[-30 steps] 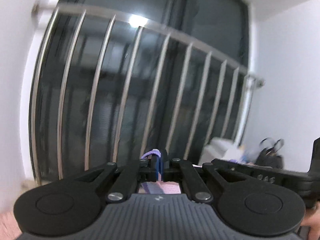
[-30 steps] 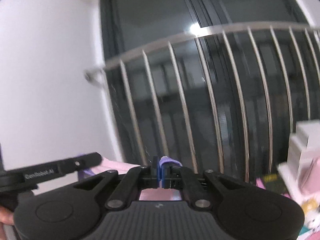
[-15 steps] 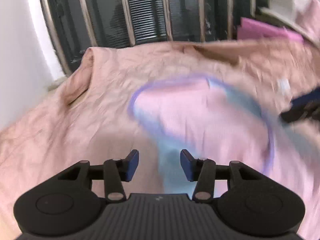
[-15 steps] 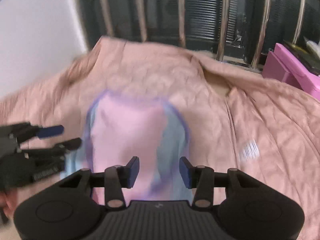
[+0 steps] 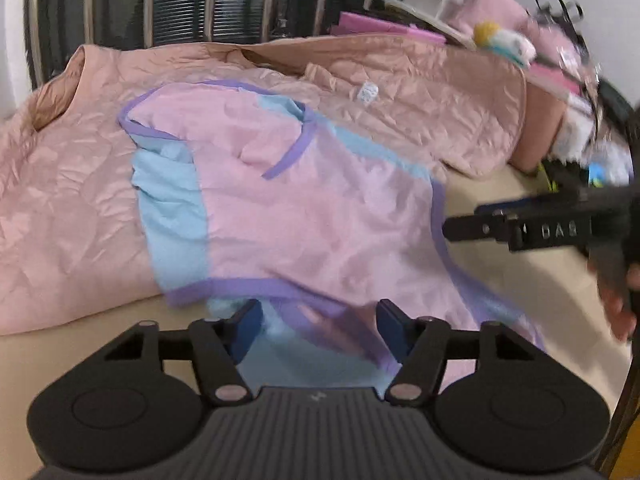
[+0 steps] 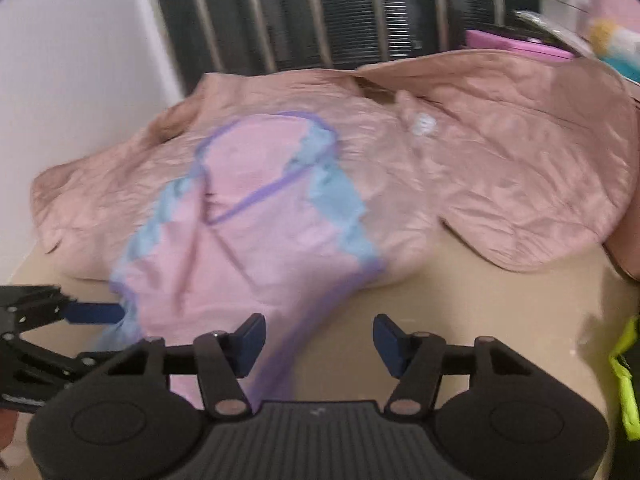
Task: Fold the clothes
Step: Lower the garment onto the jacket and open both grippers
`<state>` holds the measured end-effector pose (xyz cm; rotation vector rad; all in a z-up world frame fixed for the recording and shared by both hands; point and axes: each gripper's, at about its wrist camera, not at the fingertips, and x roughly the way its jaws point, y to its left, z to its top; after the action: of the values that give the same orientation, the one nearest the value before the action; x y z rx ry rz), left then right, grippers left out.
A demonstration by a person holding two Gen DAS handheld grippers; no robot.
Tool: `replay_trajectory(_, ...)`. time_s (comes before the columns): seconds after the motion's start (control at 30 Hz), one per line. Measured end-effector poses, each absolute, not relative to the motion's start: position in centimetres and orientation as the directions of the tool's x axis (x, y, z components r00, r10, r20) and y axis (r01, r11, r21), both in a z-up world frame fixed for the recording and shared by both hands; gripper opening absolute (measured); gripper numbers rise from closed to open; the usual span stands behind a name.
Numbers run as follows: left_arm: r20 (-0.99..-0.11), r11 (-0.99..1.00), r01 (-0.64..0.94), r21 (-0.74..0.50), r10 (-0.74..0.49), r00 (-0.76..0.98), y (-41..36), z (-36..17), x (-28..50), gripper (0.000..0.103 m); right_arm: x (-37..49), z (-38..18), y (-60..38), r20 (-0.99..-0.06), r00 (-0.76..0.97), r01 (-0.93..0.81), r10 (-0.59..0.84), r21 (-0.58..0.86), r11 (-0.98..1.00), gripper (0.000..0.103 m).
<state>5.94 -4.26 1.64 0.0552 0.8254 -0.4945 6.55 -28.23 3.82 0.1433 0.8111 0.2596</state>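
Note:
A pink garment (image 5: 296,208) with light-blue side panels and purple trim lies spread over a peach quilted blanket (image 5: 64,200) and the beige surface (image 5: 72,344). In the right wrist view the same pink garment (image 6: 256,240) is blurred. My left gripper (image 5: 319,330) hangs low over the garment's near hem, its jaws opening and the pads off the cloth. My right gripper (image 6: 319,340) is over the garment's near right corner, its jaws opening too, gripping nothing. Each gripper shows at the edge of the other's view: the right gripper (image 5: 472,222) at the right, the left gripper (image 6: 96,314) at the left.
The peach blanket (image 6: 520,168) covers the back of the surface up to a dark window with metal bars (image 6: 320,12). Pink boxes, a plush toy (image 5: 504,42) and clutter sit at the far right. A neon-yellow strap (image 6: 628,376) lies at the right edge. A white wall (image 6: 68,52) stands left.
Both grippers dropped from high in front of the window down to the surface and tilted downward. Their jaws went from shut on the purple-trimmed edge to open, and the garment fell and spread flat.

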Motion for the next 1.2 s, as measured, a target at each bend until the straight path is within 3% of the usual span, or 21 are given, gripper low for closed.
replay_trajectory(0.03, -0.708, 0.895, 0.416, -0.164, -0.400, 0.582, -4.2, 1.8, 6.4, 0.064, 6.7, 3.5, -28.6, -0.692, 0.662, -0.165, 0.289, 0.241, 0.956, 0.060)
replay_trajectory(0.1, -0.694, 0.902, 0.365, -0.229, -0.414, 0.589, -3.7, 1.9, 7.3, 0.049, 7.3, 2.9, -29.0, -0.684, 0.663, -0.156, 0.305, 0.272, 0.949, 0.053)
replay_trajectory(0.13, -0.691, 0.899, 0.347, -0.266, -0.429, 0.582, -3.3, 1.9, 7.9, 0.019, 7.8, 2.7, -28.9, -0.680, 0.660, -0.158, 0.318, 0.288, 0.944, 0.046)
replay_trajectory(0.17, -0.688, 0.894, 0.328, -0.304, -0.444, 0.574, -3.0, 1.8, 8.4, 0.004, 8.2, 2.5, -28.8, -0.677, 0.658, -0.160, 0.331, 0.304, 0.939, 0.024)
replay_trajectory(0.2, -0.681, 0.889, 0.311, -0.337, -0.458, 0.571, -2.6, 1.8, 8.9, 0.004, 8.7, 2.2, -28.7, -0.673, 0.656, -0.161, 0.343, 0.319, 0.934, 0.005)
replay_trajectory(0.53, -0.485, 0.791, 0.211, -0.574, -0.537, 0.690, 2.3, 5.3, 12.2, 0.004, 11.7, 7.2, -27.8, -0.503, 0.753, -0.215, 0.424, 0.421, 0.881, 0.002)
replay_trajectory(0.67, -0.515, 0.814, 0.049, -0.579, -0.412, 0.751, 3.1, 4.7, 16.0, 0.015, 17.0, 7.3, -27.2, -0.504, 0.802, -0.133, 0.321, 0.374, 0.918, 0.004)
replay_trajectory(0.73, -0.536, 0.852, 0.086, -0.516, -0.400, 0.744, 3.0, 5.0, 15.8, 0.016, 19.9, 6.0, -27.0, -0.558, 0.796, -0.054, 0.235, 0.321, 0.946, 0.014)
replay_trajectory(0.8, -0.532, 0.878, 0.191, -0.438, -0.425, 0.733, 2.8, 5.6, 14.0, 0.035, 19.9, 5.4, -27.5, -0.623, 0.736, -0.047, 0.265, 0.344, 0.938, 0.016)
replay_trajectory(0.83, -0.502, 0.881, 0.280, -0.381, -0.452, 0.738, 2.8, 5.9, 12.1, 0.059, 18.2, 5.6, -27.8, -0.596, 0.736, -0.112, 0.322, 0.362, 0.926, 0.016)
replay_trajectory(0.87, -0.473, 0.875, 0.365, -0.318, -0.481, 0.738, 2.7, 6.1, 10.2, 0.072, 16.2, 6.0, -28.1, -0.552, 0.739, -0.195, 0.387, 0.376, 0.906, 0.023)
replay_trajectory(0.9, -0.454, 0.864, 0.437, -0.252, -0.504, 0.735, 2.6, 6.3, 8.5, 0.073, 13.9, 6.3, -28.0, -0.529, 0.735, -0.255, 0.423, 0.363, 0.896, 0.043)
replay_trajectory(0.97, -0.479, 0.858, 0.496, -0.135, -0.494, 0.726, 1.5, 6.1, 6.7, 0.073, 10.7, 6.2, -27.4, -0.534, 0.713, -0.322, 0.456, 0.329, 0.888, 0.058)
replay_trajectory(1.1, -0.533, 0.871, 0.486, -0.073, -0.446, 0.720, -0.7, 4.7, 7.5, 0.073, 6.9, 4.4, -26.0, -0.607, 0.636, -0.390, 0.476, 0.280, 0.877, 0.054)
replay_trajectory(1.13, -0.526, 0.868, 0.494, -0.047, -0.442, 0.726, -1.3, 4.4, 7.6, 0.073, 6.8, 4.0, -25.9, -0.623, 0.619, -0.386, 0.477, 0.288, 0.877, 0.046)
replay_trajectory(1.17, -0.525, 0.859, 0.512, 0.026, -0.424, 0.738, -2.0, 4.0, 7.4, 0.071, 6.8, 3.6, -25.9, -0.639, 0.601, -0.381, 0.481, 0.299, 0.875, 0.012)
replay_trajectory(1.2, -0.524, 0.846, 0.523, 0.105, -0.400, 0.752, -2.7, 3.5, 7.1, 0.068, 6.8, 3.2, -25.8, -0.654, 0.581, -0.377, 0.484, 0.311, 0.873, 0.004)
